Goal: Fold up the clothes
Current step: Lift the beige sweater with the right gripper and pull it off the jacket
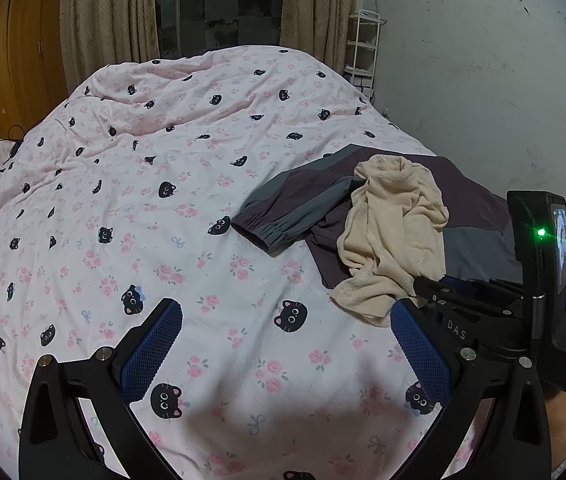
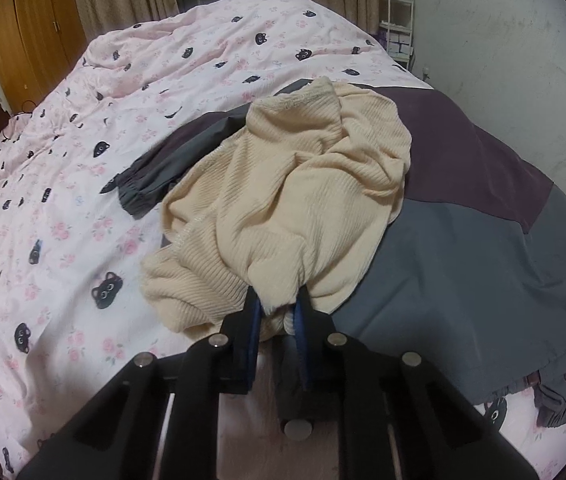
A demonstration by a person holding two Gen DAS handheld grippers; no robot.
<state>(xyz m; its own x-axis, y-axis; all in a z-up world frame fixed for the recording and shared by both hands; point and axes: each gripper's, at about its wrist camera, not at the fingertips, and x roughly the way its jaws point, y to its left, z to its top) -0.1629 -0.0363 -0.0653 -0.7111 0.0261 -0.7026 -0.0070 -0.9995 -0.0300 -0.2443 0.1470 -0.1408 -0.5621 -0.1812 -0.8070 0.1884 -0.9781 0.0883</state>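
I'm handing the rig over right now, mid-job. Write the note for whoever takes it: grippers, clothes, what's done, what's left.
Right gripper: jaws closed on the near edge of the cream ribbed top.
Left gripper: open, holding nothing, over the bedspread beside the clothes.
Clothes: the cream top lies crumpled on the grey and purple jacket, which is spread on the bed's right side.
Done: nothing folded yet.
Left: lift the top clear, lay it flat, fold it; then fold the jacket.

Bedspread [image 1: 131, 200] lies open leftward; clothes pile [image 1: 395, 232] blocks right.
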